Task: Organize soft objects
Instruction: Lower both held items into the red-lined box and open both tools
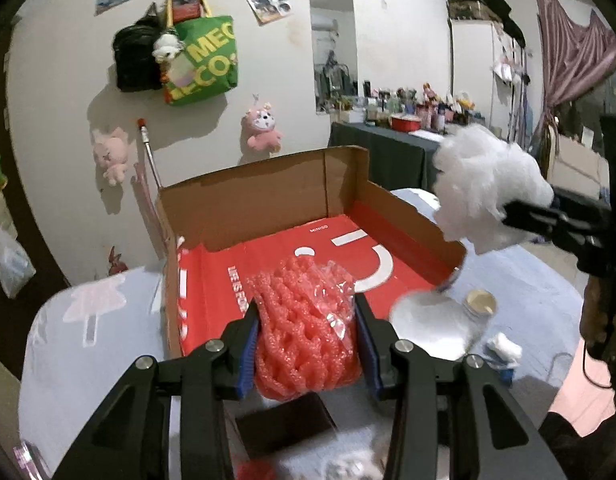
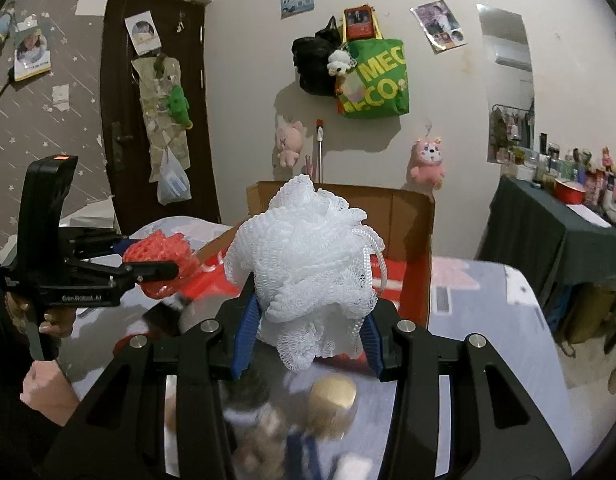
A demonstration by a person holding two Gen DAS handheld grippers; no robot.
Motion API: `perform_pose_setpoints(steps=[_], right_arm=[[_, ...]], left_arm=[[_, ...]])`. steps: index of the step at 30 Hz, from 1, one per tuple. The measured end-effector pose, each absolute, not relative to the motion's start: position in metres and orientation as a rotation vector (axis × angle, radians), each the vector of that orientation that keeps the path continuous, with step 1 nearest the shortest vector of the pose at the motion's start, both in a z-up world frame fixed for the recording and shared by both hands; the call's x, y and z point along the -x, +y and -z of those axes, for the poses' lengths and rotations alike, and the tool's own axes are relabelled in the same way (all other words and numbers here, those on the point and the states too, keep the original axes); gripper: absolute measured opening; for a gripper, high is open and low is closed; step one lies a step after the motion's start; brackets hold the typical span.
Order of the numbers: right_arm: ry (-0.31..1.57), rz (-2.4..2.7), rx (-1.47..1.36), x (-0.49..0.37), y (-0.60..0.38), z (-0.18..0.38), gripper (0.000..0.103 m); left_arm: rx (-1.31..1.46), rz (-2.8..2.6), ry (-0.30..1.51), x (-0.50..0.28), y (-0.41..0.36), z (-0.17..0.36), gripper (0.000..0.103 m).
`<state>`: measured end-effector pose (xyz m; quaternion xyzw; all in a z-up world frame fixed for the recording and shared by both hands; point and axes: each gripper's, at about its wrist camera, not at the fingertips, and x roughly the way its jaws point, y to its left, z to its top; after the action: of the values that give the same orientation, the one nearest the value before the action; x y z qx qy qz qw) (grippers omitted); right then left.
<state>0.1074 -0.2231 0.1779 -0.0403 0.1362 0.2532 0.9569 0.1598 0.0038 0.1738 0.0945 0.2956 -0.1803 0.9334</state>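
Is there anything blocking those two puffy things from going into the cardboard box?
Nothing visible does. The red mesh bundle, held in the left tool, and the white mesh puff, held in the right tool, both hang in the air near the cardboard box, whose top is open, with only red paper lining its floor.

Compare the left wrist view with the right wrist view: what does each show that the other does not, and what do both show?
Only the left wrist view shows the box's red lining and the curtain. Only the right wrist view shows the dark door and the hand holding the left gripper. Both show the cardboard box, the red mesh sponge clamped in the left gripper, the white mesh sponge clamped in the right gripper, and the green bag.
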Motion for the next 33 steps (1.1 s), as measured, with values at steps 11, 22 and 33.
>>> perform_pose_setpoints(steps=[11,22,33], right_arm=[[0.512,-0.496,0.145,-0.256,-0.174,-0.198,0.042],[0.771,-0.416,0.168,-0.375,-0.146,-0.156,0.043],[0.865,-0.364,0.153,-0.418,-0.139,-0.124,0.045]], left_arm=[[-0.235,0.355,0.782,-0.289,-0.019,-0.159,0.045],[-0.266,0.309,0.954,-0.388,-0.033,-0.105,0.046],[-0.220,0.227,0.998,-0.414,-0.030,-0.078,0.048]])
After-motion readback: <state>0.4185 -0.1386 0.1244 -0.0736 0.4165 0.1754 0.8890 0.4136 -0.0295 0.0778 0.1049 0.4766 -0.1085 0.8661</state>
